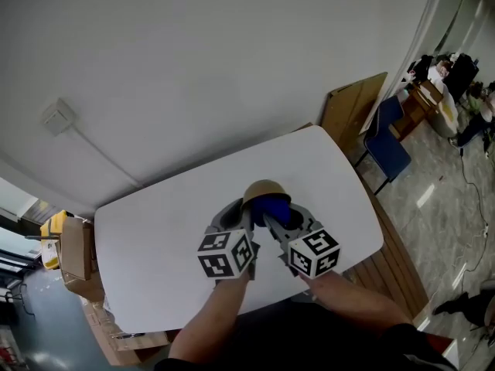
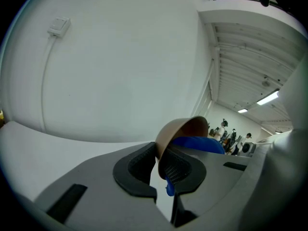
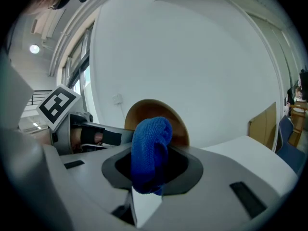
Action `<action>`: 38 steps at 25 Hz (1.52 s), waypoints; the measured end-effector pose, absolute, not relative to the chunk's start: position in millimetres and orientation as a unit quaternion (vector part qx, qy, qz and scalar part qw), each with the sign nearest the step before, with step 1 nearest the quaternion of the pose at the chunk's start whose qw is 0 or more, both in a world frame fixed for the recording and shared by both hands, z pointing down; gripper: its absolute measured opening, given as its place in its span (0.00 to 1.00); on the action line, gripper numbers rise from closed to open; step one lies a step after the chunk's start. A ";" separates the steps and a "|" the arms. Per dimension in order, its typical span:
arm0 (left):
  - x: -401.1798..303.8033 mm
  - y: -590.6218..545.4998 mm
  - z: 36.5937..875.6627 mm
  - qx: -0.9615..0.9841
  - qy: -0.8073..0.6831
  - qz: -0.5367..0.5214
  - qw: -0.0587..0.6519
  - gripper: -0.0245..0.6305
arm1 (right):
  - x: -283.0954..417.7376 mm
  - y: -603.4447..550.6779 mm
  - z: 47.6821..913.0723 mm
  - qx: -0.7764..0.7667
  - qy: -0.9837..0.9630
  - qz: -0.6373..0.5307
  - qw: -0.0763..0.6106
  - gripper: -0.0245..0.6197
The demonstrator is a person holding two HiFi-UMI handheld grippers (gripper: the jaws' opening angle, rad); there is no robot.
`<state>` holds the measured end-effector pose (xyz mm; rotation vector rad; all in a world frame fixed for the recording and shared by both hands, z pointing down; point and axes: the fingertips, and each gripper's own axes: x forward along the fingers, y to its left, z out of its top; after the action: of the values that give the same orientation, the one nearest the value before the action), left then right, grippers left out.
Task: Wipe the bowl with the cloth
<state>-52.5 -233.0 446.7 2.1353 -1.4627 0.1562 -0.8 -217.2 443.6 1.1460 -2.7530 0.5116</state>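
A brown bowl is held tipped on its side above the white table, its opening facing me. My left gripper is shut on the bowl's rim; one pad sits inside the bowl, the other outside. My right gripper is shut on a folded blue cloth, which presses into the bowl's inside. In the left gripper view the blue cloth shows inside the bowl. From the head view the cloth fills the bowl's lower half.
The table's front edge lies close to my arms. A wooden board and a blue chair stand past the table's right end. Cardboard boxes sit at its left end. A white wall rises behind the table.
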 end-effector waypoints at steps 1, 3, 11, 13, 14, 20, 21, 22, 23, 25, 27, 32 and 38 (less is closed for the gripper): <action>-54.9 -232.2 442.3 0.792 -0.546 0.056 0.268 0.09 | 1.7 -216.1 440.1 0.384 -0.907 0.163 0.060 0.16; -59.3 -231.4 433.2 0.790 -0.552 0.052 0.262 0.09 | 8.9 -215.6 431.4 0.397 -0.903 0.152 0.059 0.16; -71.3 -224.9 412.2 0.794 -0.553 0.040 0.248 0.10 | 35.0 -217.8 383.7 0.431 -0.895 0.107 0.031 0.16; -68.7 -222.5 409.9 0.798 -0.550 0.048 0.240 0.11 | 39.9 -217.7 370.6 0.435 -0.895 0.093 0.022 0.16; -67.9 -221.7 409.1 0.800 -0.550 0.054 0.234 0.11 | 41.9 -217.8 363.9 0.437 -0.895 0.086 0.017 0.16; -63.2 -217.7 397.2 0.810 -0.552 0.102 0.167 0.12 | 41.1 -220.4 335.0 0.438 -0.897 0.058 0.004 0.16; -61.7 -217.6 393.9 0.811 -0.553 0.107 0.157 0.12 | 39.5 -220.3 332.5 0.436 -0.898 0.056 0.003 0.16; -60.0 -217.5 390.9 0.812 -0.553 0.112 0.148 0.13 | 37.7 -219.8 330.0 0.434 -0.899 0.055 0.001 0.16; -58.3 -217.5 388.4 0.813 -0.553 0.117 0.140 0.13 | 35.7 -219.0 327.5 0.432 -0.900 0.053 -0.001 0.16; -55.1 -217.6 384.3 0.815 -0.551 0.124 0.130 0.13 | 30.8 -217.3 322.3 0.428 -0.902 0.048 -0.006 0.16; -50.2 -218.1 382.7 0.817 -0.548 0.122 0.131 0.14 | 26.0 -217.0 318.0 0.423 -0.905 0.045 -0.009 0.16; -32.1 -219.7 381.3 0.827 -0.533 0.121 0.133 0.16 | 10.7 -216.5 311.2 0.400 -0.915 0.042 -0.012 0.16; -23.0 -217.1 380.6 0.830 -0.528 0.121 0.133 0.15 | -7.0 -207.1 320.2 0.365 -0.930 0.051 -0.001 0.16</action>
<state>-23.0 -217.1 380.6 2.4063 -1.5321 0.3496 -7.0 -207.1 320.2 1.1472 -2.9219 0.1614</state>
